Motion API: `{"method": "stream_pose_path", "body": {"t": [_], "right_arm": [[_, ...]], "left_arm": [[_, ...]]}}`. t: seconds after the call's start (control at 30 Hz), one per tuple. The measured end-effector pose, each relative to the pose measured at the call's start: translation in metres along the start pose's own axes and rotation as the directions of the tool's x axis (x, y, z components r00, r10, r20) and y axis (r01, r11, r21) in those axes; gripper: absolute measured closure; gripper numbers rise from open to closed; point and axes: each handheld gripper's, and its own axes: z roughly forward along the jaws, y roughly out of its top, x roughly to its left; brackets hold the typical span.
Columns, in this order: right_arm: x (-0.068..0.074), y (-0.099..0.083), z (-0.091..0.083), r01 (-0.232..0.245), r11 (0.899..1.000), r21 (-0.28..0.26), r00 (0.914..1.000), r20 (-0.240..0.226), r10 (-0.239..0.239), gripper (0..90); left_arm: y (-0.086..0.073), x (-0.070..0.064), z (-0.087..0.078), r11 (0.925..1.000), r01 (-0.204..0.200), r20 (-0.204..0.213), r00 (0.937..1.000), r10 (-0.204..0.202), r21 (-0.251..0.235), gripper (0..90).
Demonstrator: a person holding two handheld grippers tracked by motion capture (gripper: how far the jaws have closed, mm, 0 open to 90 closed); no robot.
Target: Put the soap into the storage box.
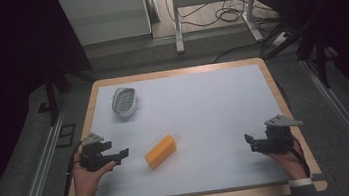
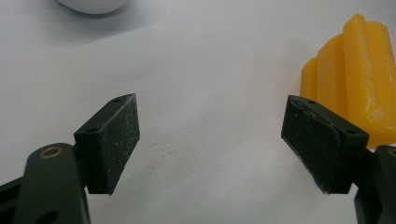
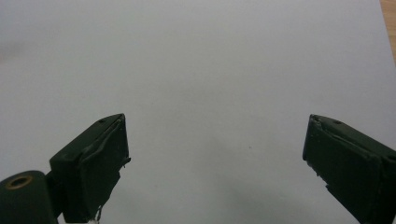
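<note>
Tabletop [image 1: 216, 123]: pale mat on a wood-edged board. Left tool [image 1: 123, 154]: held in the left hand [image 1: 87, 178] near the front left corner, jaws spread wide apart, nothing between them. Right tool [image 1: 249, 141]: held in the right hand [image 1: 289, 160] near the front right edge, jaws likewise wide apart and empty. Yellow block [image 1: 161, 151]: lay flat on the mat just beside the left tool, ridged on top. White oval dish [image 1: 124, 101]: stood toward the rear left, well apart from both tools.

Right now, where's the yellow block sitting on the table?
In the high view the yellow block lies near the table's front left, just right of the left gripper, with the white soap dish farther back.
</note>
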Motion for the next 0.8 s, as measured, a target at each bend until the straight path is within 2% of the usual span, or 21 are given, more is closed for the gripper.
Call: {"method": "stream_pose_path", "body": {"t": [0.13, 0.2, 0.33, 0.8], "right_arm": [[-0.003, -0.001, -0.001, 0.003, 1.000, 0.006, 1.0000, 0.005, -0.003, 7.1], [-0.010, -0.002, -0.004, -0.013, 1.000, 0.008, 0.9999, 0.012, 0.013, 7.1], [-0.016, -0.003, -0.008, -0.027, 1.000, 0.001, 0.9993, 0.026, 0.027, 7.1], [-0.015, -0.003, -0.009, -0.017, 1.000, 0.004, 0.9992, 0.036, 0.016, 7.1]], "left_arm": [[0.002, -0.002, -0.002, 1.0000, 0.004, -0.005, 1.0000, -0.004, 0.002, 20.1], [0.004, -0.006, -0.003, 0.9999, -0.012, -0.016, 0.9998, 0.012, 0.006, 20.1], [0.009, -0.015, -0.006, 0.9996, -0.029, 0.012, 0.9995, 0.029, 0.001, 20.0], [0.026, -0.019, -0.021, 0.9979, -0.064, 0.025, 0.9976, 0.065, -0.010, 19.8]]}}
